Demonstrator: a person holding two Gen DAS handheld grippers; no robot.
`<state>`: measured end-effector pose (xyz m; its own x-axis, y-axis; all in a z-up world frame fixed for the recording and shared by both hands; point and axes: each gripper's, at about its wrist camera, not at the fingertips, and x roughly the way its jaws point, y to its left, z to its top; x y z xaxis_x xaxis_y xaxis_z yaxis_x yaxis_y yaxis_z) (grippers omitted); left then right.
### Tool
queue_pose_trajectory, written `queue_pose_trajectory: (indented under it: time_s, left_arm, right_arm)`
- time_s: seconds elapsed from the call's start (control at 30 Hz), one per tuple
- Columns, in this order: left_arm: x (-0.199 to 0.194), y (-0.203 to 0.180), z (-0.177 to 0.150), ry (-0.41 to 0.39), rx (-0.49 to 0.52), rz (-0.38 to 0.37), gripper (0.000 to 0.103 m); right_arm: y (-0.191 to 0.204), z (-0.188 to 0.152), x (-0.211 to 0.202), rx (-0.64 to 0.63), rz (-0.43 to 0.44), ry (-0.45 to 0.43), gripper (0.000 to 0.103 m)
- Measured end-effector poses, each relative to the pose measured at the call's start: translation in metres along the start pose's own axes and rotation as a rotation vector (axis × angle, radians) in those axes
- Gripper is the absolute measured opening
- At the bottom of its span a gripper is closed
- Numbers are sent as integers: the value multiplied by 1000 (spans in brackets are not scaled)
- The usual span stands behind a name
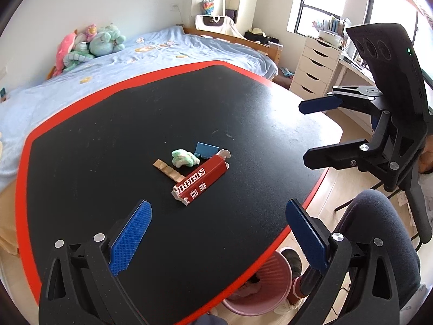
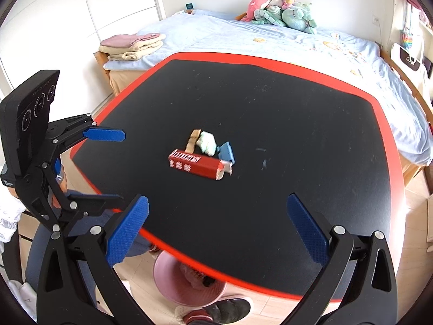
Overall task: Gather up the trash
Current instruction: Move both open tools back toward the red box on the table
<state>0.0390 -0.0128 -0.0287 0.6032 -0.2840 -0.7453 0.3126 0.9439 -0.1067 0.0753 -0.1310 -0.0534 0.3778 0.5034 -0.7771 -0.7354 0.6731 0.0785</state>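
Observation:
A small heap of trash lies mid-table: a red carton [image 1: 200,179] [image 2: 196,164], a crumpled green-white wad [image 1: 183,158] [image 2: 207,142], a tan wrapper strip [image 1: 167,169] [image 2: 193,140] and a small blue box [image 1: 206,150] [image 2: 226,150]. My left gripper [image 1: 217,218] is open and empty, above the table just short of the carton. My right gripper [image 2: 217,216] is open and empty, over the near table edge. Each gripper shows in the other's view, the right one [image 1: 311,132] at right, the left one [image 2: 119,168] at left.
The black table [image 1: 108,140] [image 2: 270,94] has a red rim. A pink waste bin [image 1: 257,292] [image 2: 186,284] stands on the floor under its near edge, beside the person's legs and feet. A bed with plush toys [image 2: 281,10] stands behind, white drawers [image 1: 316,65] at right.

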Motion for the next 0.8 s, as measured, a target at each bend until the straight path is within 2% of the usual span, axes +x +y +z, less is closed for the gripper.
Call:
queue_pose_trajectory:
  time_s: [0.33, 0.63, 0.8]
  left_arm:
    - [41, 18, 10, 55, 27, -59, 95]
    - [60, 25, 8, 83, 34, -100, 95]
    - [68, 26, 5, 102, 35, -113, 83]
  right_arm:
    - [-21, 32, 50, 7, -37, 53, 100]
    - [-27, 43, 84, 9, -15, 71, 100]
    - [-27, 45, 96, -1, 0, 72, 98]
